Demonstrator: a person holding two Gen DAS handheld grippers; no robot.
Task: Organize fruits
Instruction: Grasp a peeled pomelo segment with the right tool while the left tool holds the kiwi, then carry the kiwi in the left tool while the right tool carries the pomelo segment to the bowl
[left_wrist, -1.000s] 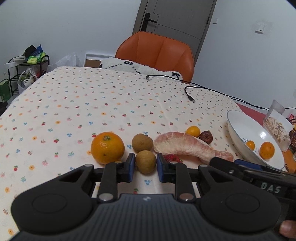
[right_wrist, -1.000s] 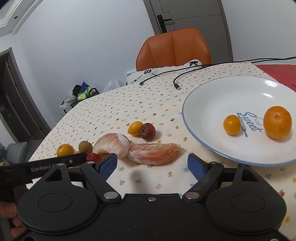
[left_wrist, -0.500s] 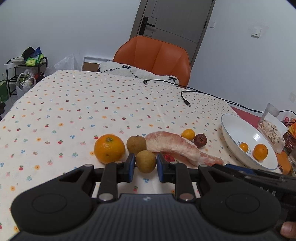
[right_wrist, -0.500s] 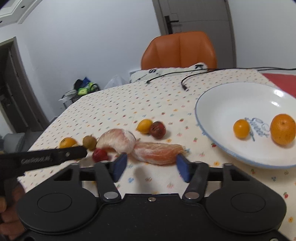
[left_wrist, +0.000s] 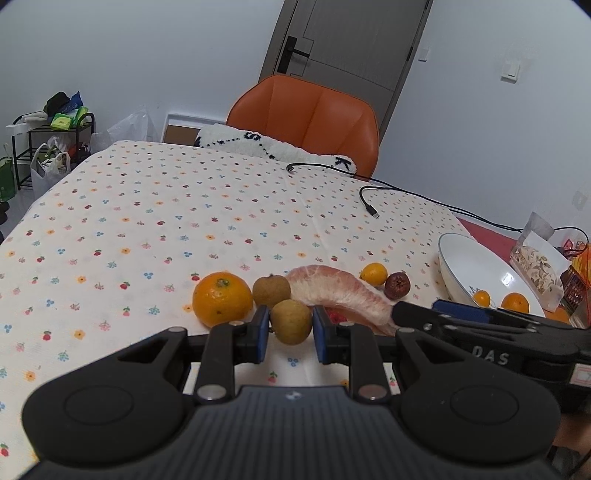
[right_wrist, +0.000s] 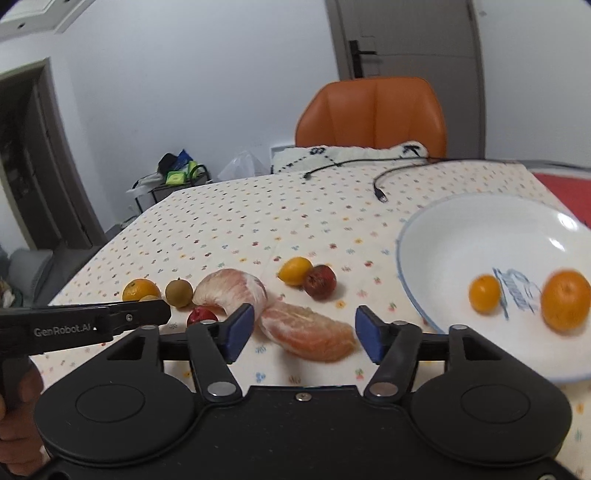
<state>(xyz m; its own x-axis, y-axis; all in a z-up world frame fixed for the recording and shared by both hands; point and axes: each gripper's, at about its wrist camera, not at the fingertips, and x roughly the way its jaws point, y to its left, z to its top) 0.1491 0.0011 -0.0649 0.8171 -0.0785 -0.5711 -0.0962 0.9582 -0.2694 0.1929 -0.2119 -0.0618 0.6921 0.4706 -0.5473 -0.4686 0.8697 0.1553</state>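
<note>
My left gripper (left_wrist: 290, 334) is shut on a brown longan (left_wrist: 291, 321) and holds it above the tablecloth. Behind it lie an orange (left_wrist: 222, 299), a second longan (left_wrist: 271, 291), a peeled pomelo segment (left_wrist: 338, 291), a small kumquat (left_wrist: 373, 274) and a dark red fruit (left_wrist: 397, 285). My right gripper (right_wrist: 304, 334) is open around a second pomelo segment (right_wrist: 308, 335). The white plate (right_wrist: 443, 236) at the right holds a kumquat (right_wrist: 484, 293) and an orange (right_wrist: 565, 299). A small red fruit (right_wrist: 201, 316) lies by the pomelo.
Black cables (left_wrist: 369, 206) cross the far right of the table. An orange chair (left_wrist: 306, 118) with a white cushion stands behind the table. A snack bag (left_wrist: 539, 266) sits beyond the plate. A shelf with bags (left_wrist: 48, 147) stands at the far left.
My left gripper has lifted the longan up and back from the table. My right gripper has moved in on the pomelo segment, its jaws narrower than before.
</note>
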